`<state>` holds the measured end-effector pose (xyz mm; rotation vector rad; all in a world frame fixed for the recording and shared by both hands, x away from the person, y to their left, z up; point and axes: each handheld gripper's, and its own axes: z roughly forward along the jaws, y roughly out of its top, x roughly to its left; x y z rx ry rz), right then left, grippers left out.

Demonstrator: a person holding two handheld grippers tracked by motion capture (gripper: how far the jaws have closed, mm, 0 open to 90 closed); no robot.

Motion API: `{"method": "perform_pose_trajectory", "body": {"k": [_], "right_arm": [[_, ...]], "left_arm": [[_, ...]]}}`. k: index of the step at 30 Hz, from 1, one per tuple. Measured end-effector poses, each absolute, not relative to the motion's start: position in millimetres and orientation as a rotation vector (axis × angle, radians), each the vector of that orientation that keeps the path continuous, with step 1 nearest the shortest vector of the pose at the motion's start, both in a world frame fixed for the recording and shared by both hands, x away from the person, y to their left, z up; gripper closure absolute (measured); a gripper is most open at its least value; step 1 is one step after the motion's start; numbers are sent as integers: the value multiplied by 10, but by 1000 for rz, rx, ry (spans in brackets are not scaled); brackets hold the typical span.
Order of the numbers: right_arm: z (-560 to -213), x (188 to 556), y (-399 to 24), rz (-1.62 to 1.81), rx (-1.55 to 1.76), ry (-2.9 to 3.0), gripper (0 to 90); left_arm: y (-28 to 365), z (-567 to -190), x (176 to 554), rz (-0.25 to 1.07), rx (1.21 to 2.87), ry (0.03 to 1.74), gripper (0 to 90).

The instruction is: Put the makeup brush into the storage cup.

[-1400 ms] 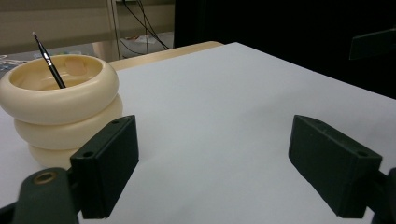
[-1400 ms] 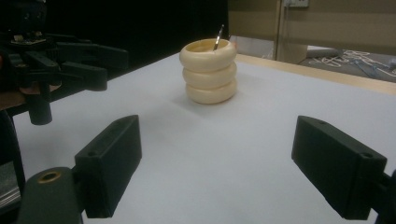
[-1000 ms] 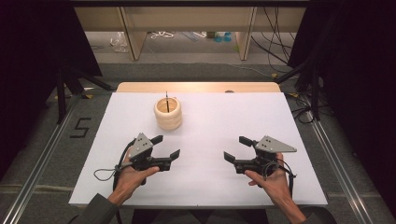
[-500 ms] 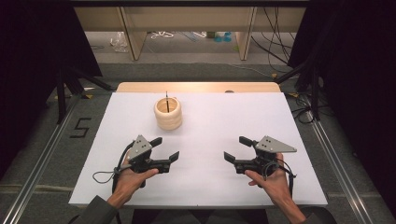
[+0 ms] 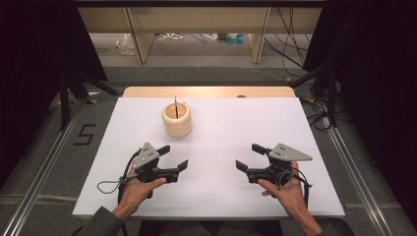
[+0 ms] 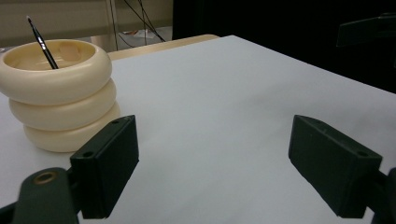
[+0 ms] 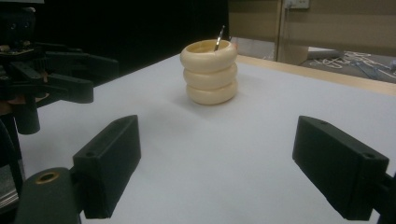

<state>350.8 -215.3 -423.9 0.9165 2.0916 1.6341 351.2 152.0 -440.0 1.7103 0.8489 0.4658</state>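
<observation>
A cream holder [image 5: 177, 119] shaped like three stacked rings stands on the white table [image 5: 236, 132], toward the back left. A thin dark stick [image 5: 175, 104] leans inside it. The holder [image 6: 58, 93] fills the upper left of the left gripper view, and the holder [image 7: 209, 71] sits ahead in the right gripper view. My left gripper [image 5: 173, 157] rests low near the front left, open and holding nothing, its jaws pointing right. My right gripper [image 5: 251, 156] sits at the front right, open with nothing in it, jaws pointing left. Both are well short of the holder.
A wooden strip [image 5: 206, 91] borders the table's far edge. Metal rails [image 5: 354, 167] run along both sides on the floor. Dark stands [image 5: 64, 93] and cables [image 5: 295, 54] lie beyond the table. In the right gripper view the left gripper [image 7: 56, 74] appears at the left.
The left gripper has shifted slightly toward the front of the table. The right gripper and the holder have not moved.
</observation>
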Motion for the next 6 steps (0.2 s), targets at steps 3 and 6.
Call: {"method": "perform_pose_trajectory", "body": {"k": [3,6], "right_arm": [[-4240,3507,-2151,1634,915,2091,163],[-4240,3506,-2153,1633,918,2092,163]], "left_arm": [[1519,-4399,3512,463,1710,849,156],[1523,-4399,3514,461,1710,852,156]]}}
